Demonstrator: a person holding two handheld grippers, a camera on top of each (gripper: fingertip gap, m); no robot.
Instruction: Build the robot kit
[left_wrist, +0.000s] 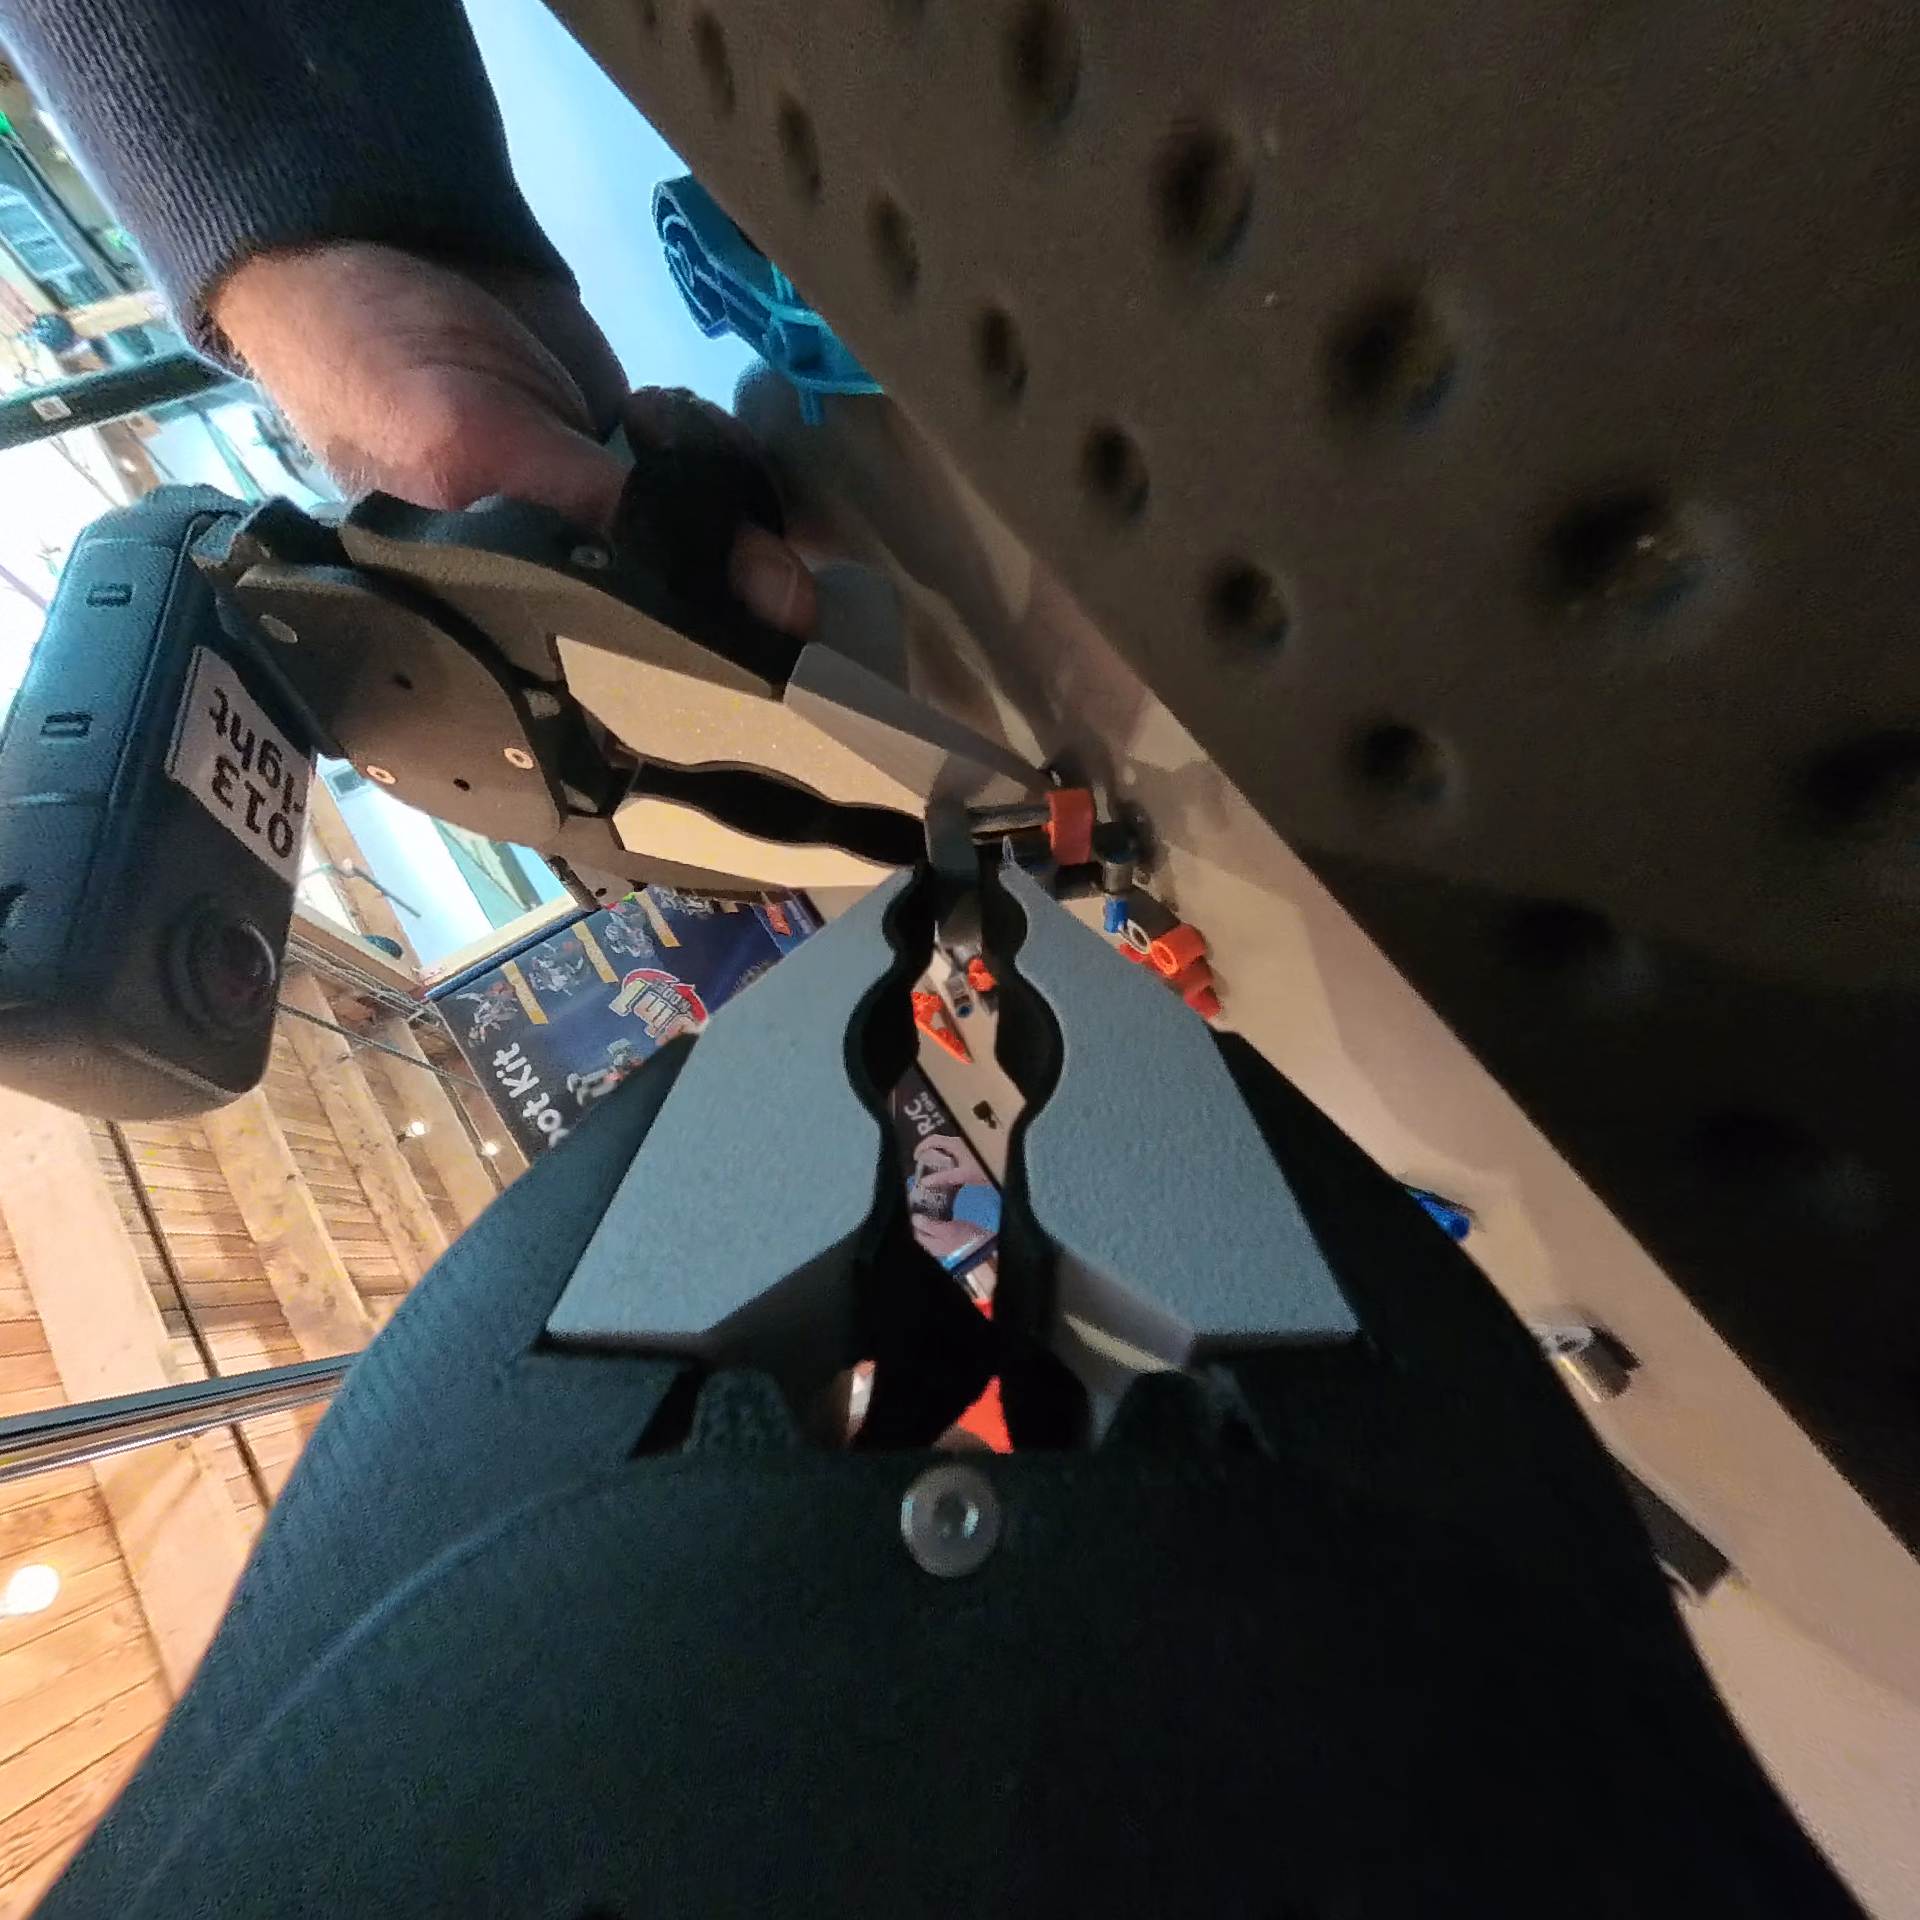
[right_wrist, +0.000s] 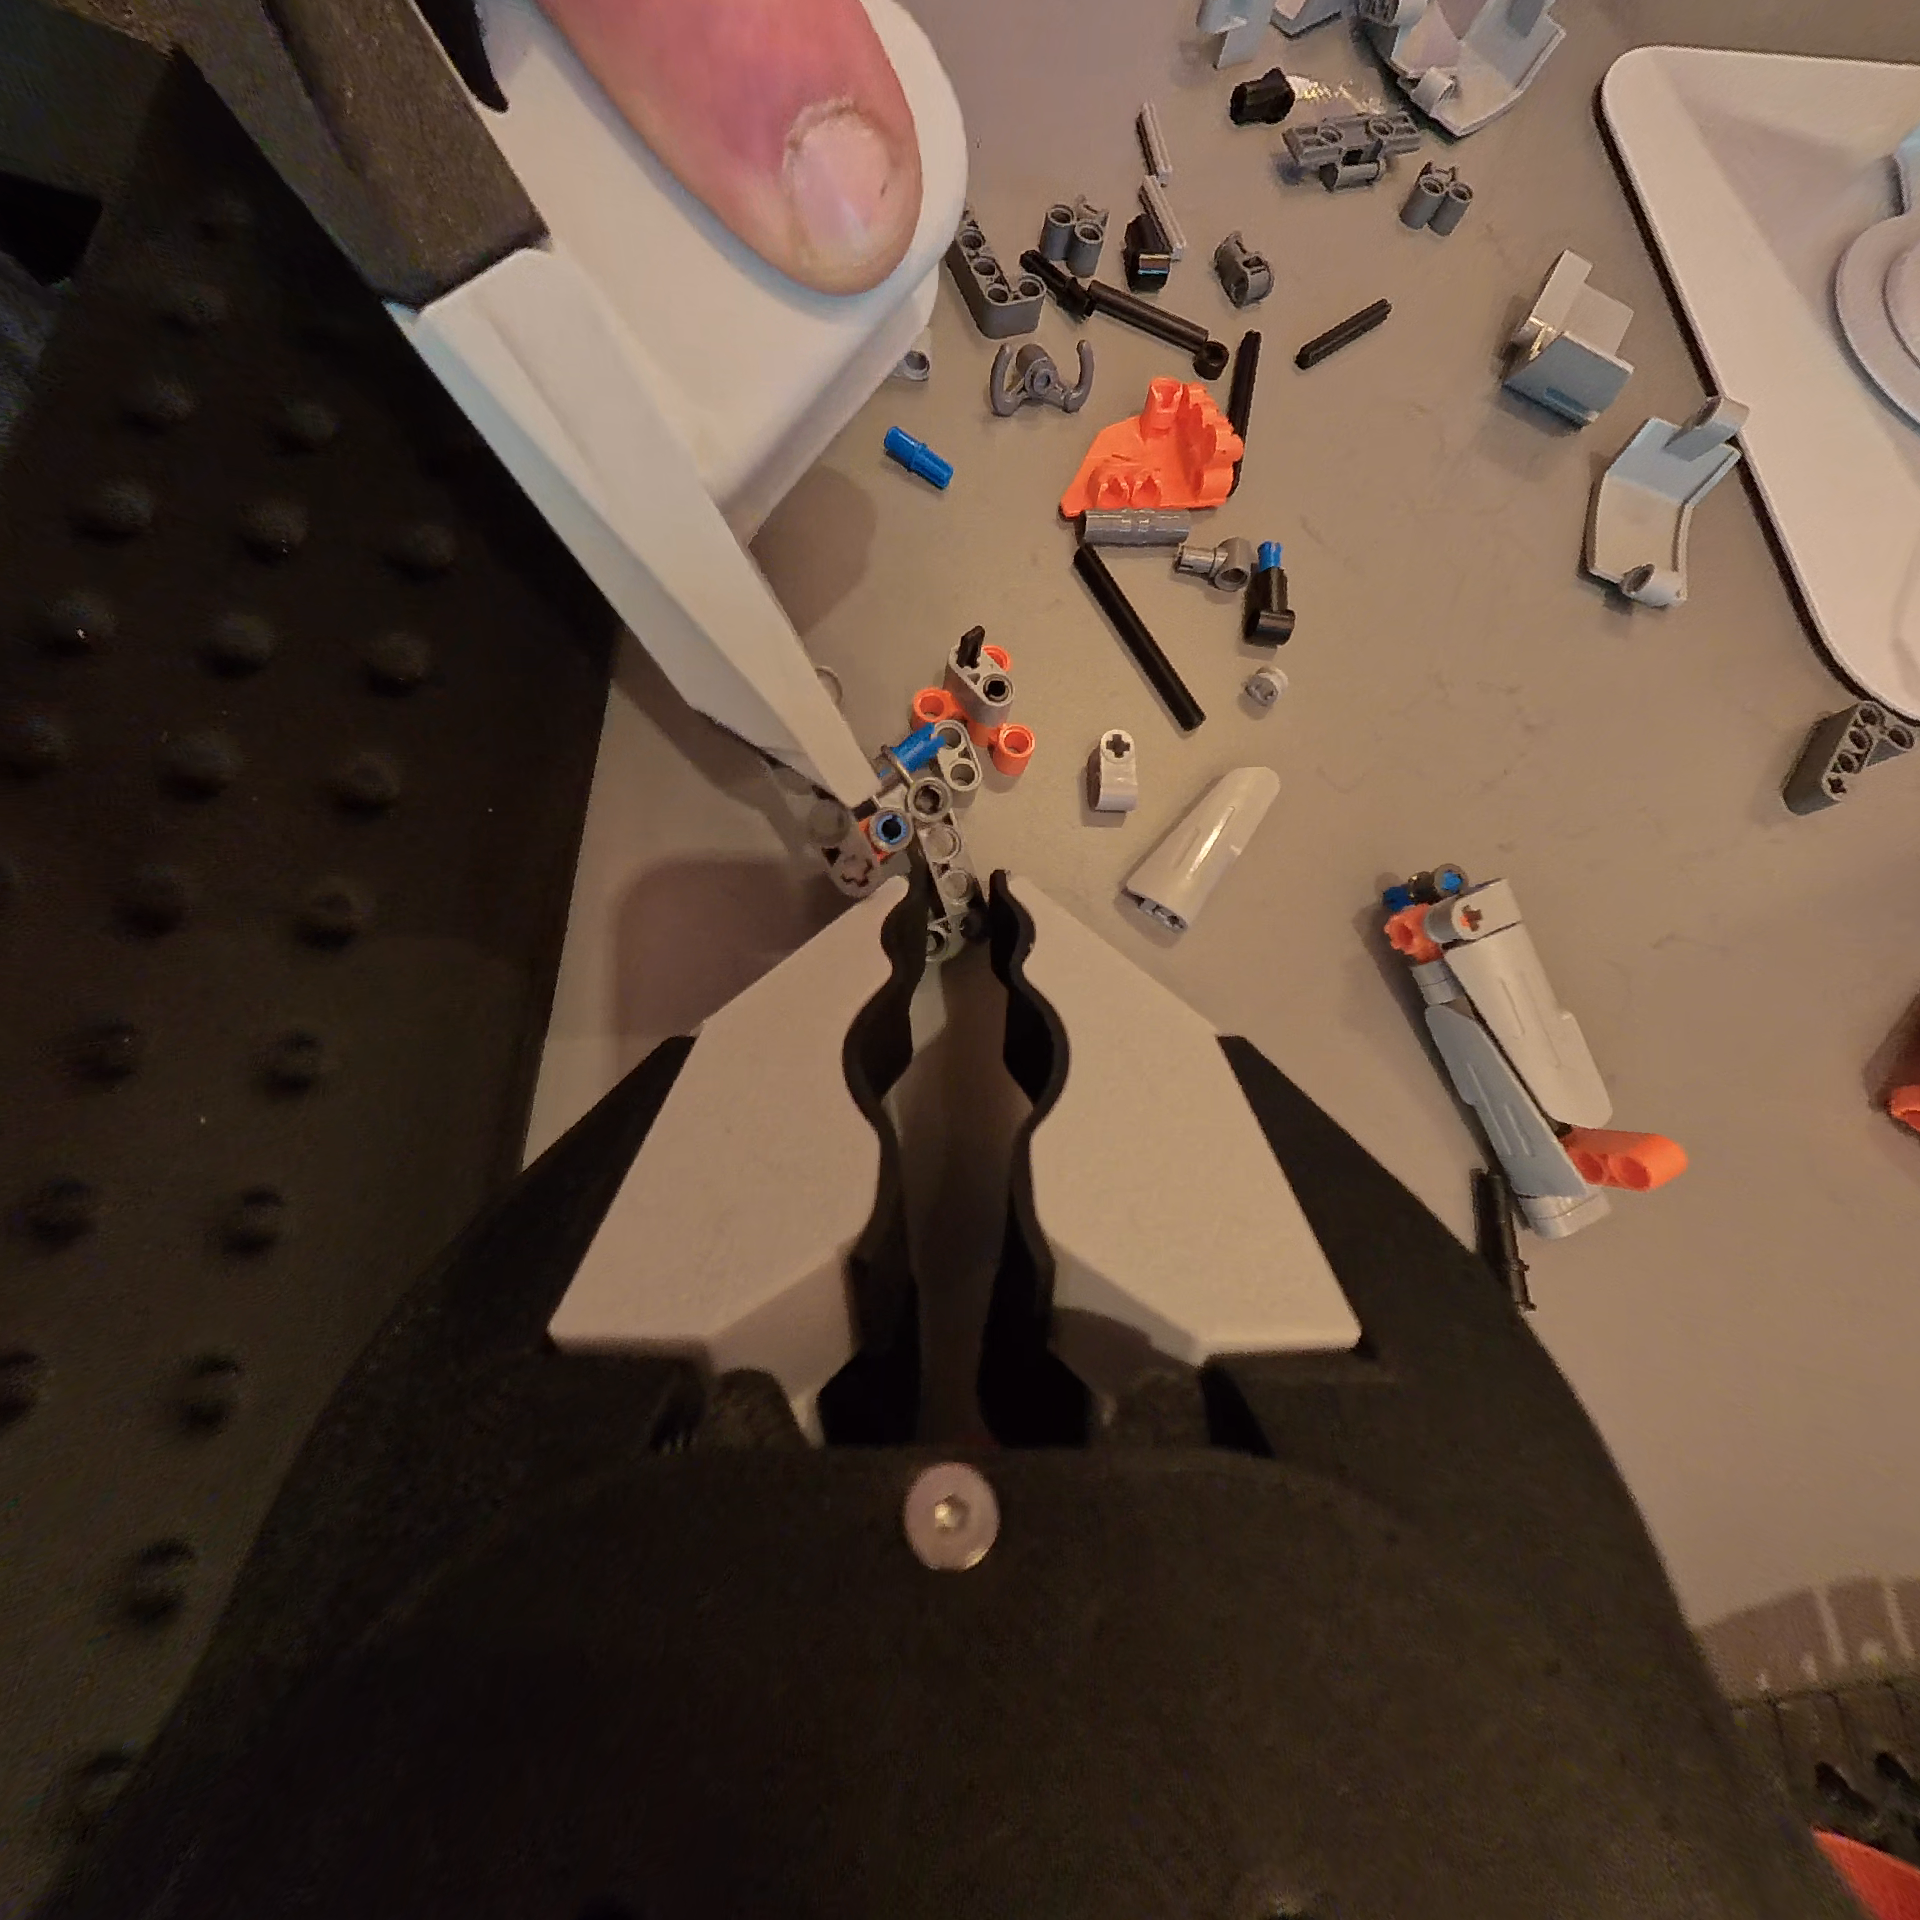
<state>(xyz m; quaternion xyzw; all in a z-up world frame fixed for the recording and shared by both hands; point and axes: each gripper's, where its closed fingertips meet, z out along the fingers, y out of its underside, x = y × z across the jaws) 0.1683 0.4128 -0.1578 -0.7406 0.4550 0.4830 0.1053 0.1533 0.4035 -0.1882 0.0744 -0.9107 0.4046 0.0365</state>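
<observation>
The right gripper (right_wrist: 956, 904) has its jaws nearly together, pinching the end of a grey holed beam that belongs to a small assembly (right_wrist: 925, 810) of grey beams, a blue pin and orange connectors. The left gripper (left_wrist: 956, 894) is closed just as far, with only a thin gap between its tips, which clamp a dark part of the same assembly from the other side. A thumb (right_wrist: 769, 135) presses on its pale finger, and a hand (left_wrist: 416, 384) in a dark sleeve holds the right gripper.

The assembly sits at the left edge of the grey tabletop (right_wrist: 1351, 831), just beside a black bumpy mat (right_wrist: 260, 727); I cannot tell whether it touches the tabletop. Loose bricks lie scattered toward the far edge: an orange wedge (right_wrist: 1153, 447), a black rod (right_wrist: 1138, 634) near it, and a grey pointed shell (right_wrist: 1205, 831) just right of the gripper tips. A grey and orange build (right_wrist: 1507, 1039) lies further right, and a white tray (right_wrist: 1766, 260) fills the far right corner
</observation>
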